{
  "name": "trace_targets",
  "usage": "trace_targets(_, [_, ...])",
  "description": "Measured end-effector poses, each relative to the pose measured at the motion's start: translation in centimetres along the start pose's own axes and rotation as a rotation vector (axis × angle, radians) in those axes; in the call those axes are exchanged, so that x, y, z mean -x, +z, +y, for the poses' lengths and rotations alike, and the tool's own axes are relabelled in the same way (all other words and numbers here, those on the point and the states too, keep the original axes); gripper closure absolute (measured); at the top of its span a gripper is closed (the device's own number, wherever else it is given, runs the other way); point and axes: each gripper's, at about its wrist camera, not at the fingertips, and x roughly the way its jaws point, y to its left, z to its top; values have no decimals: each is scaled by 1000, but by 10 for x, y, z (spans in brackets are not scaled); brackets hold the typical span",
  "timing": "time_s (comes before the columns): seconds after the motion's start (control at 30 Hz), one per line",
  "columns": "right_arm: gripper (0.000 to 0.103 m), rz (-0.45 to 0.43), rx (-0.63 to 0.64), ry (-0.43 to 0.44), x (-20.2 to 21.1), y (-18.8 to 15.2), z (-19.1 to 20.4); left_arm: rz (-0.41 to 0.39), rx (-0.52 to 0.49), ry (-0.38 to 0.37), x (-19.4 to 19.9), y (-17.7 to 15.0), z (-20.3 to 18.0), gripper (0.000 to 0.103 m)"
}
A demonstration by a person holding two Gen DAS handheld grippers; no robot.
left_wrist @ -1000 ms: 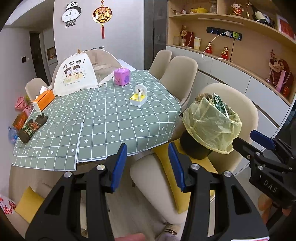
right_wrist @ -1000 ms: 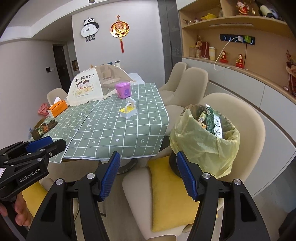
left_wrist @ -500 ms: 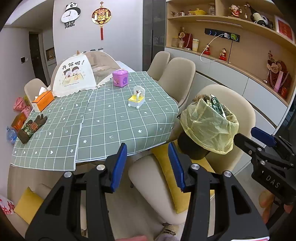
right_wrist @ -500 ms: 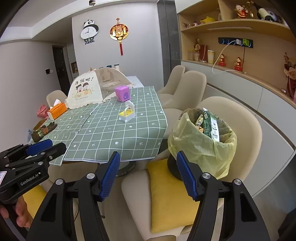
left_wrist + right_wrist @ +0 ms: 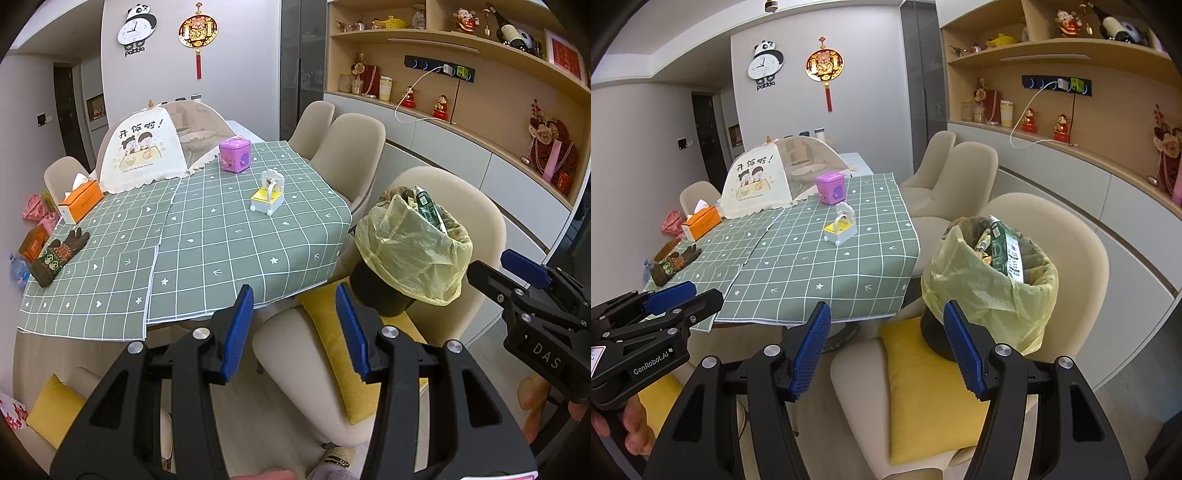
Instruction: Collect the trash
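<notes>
A black bin lined with a yellow bag (image 5: 413, 251) (image 5: 993, 284) stands on a beige chair's yellow cushion (image 5: 923, 387), filled with wrappers, a green packet (image 5: 1006, 251) sticking out. My left gripper (image 5: 295, 314) is open and empty, hovering over the gap between the table edge and the chair. My right gripper (image 5: 886, 332) is open too, empty, just left of the bin and nearer to me. Each gripper shows at the edge of the other's view: the right gripper (image 5: 524, 273), the left gripper (image 5: 679, 295).
The green checked tablecloth (image 5: 207, 236) carries a purple box (image 5: 234, 155), a yellow-white toy (image 5: 267, 192), a mesh food cover (image 5: 147, 151), an orange tissue box (image 5: 79, 201) and a knitted glove (image 5: 59, 254). Beige chairs (image 5: 351, 155) line the right side; shelving stands behind.
Both views have shifted slightly, so the bin and table sit a little lower and nearer the centre. Both grippers keep the same opening.
</notes>
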Motion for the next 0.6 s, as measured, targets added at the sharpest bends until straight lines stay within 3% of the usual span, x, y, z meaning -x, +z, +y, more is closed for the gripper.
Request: trace_targets(0.6, [43, 5, -2, 5, -5, 0, 7, 4, 5, 5, -4, 4, 8, 59])
